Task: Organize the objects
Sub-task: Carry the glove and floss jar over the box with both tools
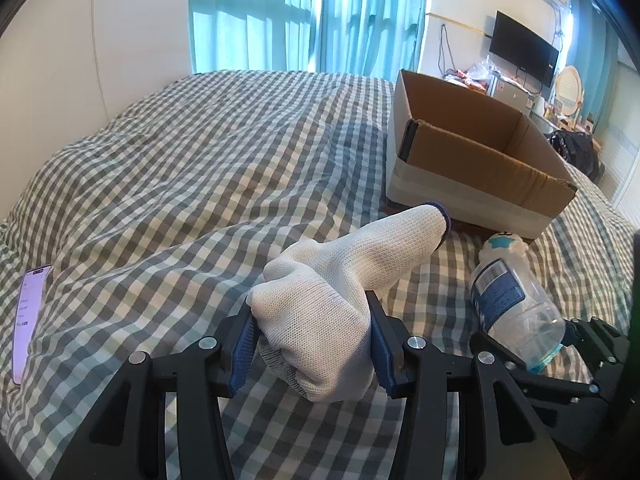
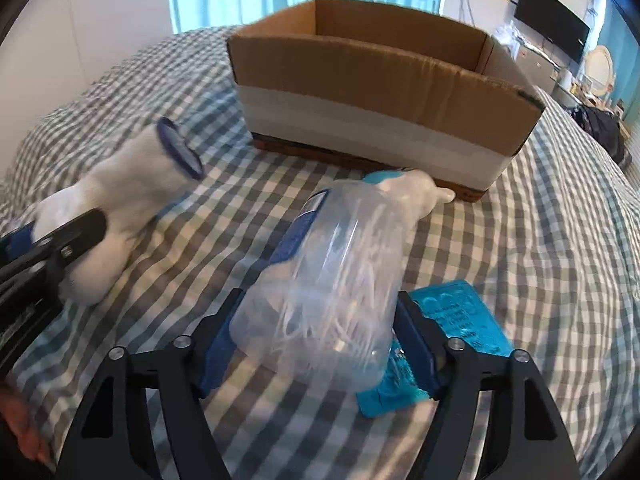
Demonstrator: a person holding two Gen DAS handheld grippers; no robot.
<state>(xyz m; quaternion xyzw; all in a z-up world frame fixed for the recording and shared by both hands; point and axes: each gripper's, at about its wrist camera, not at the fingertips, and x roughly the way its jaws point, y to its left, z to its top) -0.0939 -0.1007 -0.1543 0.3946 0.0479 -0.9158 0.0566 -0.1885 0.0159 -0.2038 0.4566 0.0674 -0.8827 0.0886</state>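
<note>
The left gripper (image 1: 312,344) clamps the white glove (image 1: 328,304) and the right gripper (image 2: 316,344) seems, through blur, closed around the plastic bottle (image 2: 332,280), probably both for the open cardboard box (image 2: 372,80) just behind.

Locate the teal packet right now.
Only the right wrist view shows the teal packet: it lies flat on the checkered bedspread, low and right of centre, partly under the clear plastic bottle.

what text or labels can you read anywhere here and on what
Nothing can be read for certain.
Blue label on the clear plastic bottle: white print, too small and blurred.
Lit screen of the phone on the checked bedspread: lines of text, too small.
Teal flat packet under the bottle: embossed lettering, blurred.
Black wall television: small logo, illegible.
Brown cardboard box: no print visible.
</note>
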